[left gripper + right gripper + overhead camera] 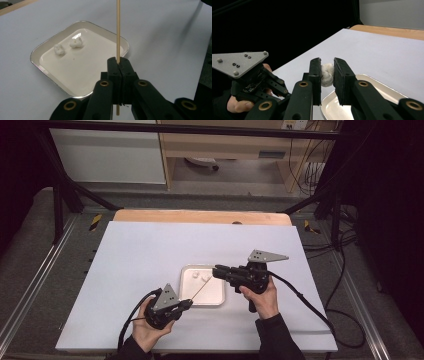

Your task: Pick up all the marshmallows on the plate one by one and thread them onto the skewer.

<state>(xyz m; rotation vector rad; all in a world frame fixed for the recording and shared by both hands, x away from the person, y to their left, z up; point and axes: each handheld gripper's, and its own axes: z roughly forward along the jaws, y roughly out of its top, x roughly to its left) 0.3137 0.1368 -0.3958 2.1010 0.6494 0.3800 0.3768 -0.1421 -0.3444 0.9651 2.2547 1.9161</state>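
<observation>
Hovering over tray point(218, 300): right gripper point(327, 71) clamps marshmallow point(327, 74) (level); left gripper point(120, 65) pinches skewer point(118, 30).

I see a white sheet point(150, 255) covering the wooden surface point(200, 216), black cables point(345, 285) on the grey floor point(30, 270), a pale cabinet point(107, 155) beyond

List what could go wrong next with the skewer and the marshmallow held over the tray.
1. The skewer is thin and held near its lower end by the left gripper; pushed off-axis, it may bend or slip.
2. The right gripper squeezes the soft marshmallow, which may squash or tear.
3. A dropped piece could miss the tray, which holds two more pieces.
</observation>
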